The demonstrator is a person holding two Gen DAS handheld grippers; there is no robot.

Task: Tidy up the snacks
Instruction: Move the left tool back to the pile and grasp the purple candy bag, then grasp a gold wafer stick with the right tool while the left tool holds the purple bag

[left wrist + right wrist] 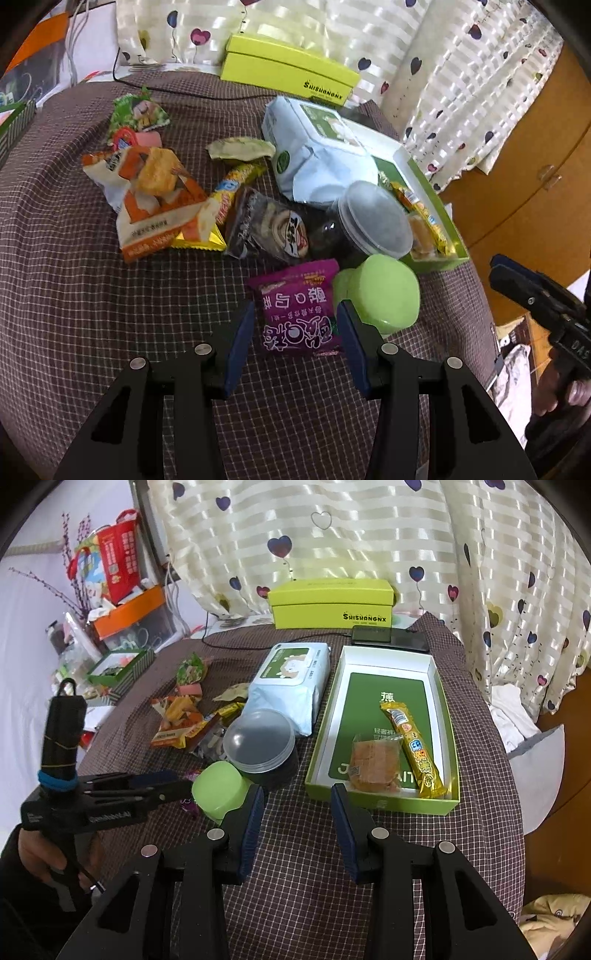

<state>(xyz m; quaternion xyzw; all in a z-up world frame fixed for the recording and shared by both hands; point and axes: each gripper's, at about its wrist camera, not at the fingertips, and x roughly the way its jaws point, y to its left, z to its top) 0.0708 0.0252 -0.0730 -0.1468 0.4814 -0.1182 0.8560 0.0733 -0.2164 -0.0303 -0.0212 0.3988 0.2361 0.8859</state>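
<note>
1. The left tongs (295, 332) are spread wide and grip nothing. A purple snack packet (297, 308) lies flat on the table (92, 295) right between their two blue fingers (240, 343). Neither finger seems to touch it, though the right one comes very close.
2. The right tongs (297, 812) are spread wide too, with nothing in them. They hang over bare checked cloth, just in front of the near wall of the green box (380, 801).
3. A light green cup (380, 291) sits just to the right of the purple packet. In the right wrist view it hides almost all of the packet.
4. Behind the cup stands a dark tub with a clear lid (373, 221). I cannot tell what is inside it.
5. In the green box lie an orange cake in a clear wrap (375, 764) and a long yellow snack bar (413, 749). They lie side by side.
6. To the left of the tub is a heap of snacks: a dark round cake packet (269, 229), an orange and white bag (155, 195), and a yellow wrapper (232, 188) partly under the others.
7. A pale blue pack of wipes (291, 679) lies between the heap and the box.
8. Farther back are a small green packet (138, 112) and a pink one (147, 138). They are too small to read.
9. At the far edge a yellow-green shoe box (332, 603) stands by the curtain (369, 535). A black phone (391, 637) lies in front of it.
</note>
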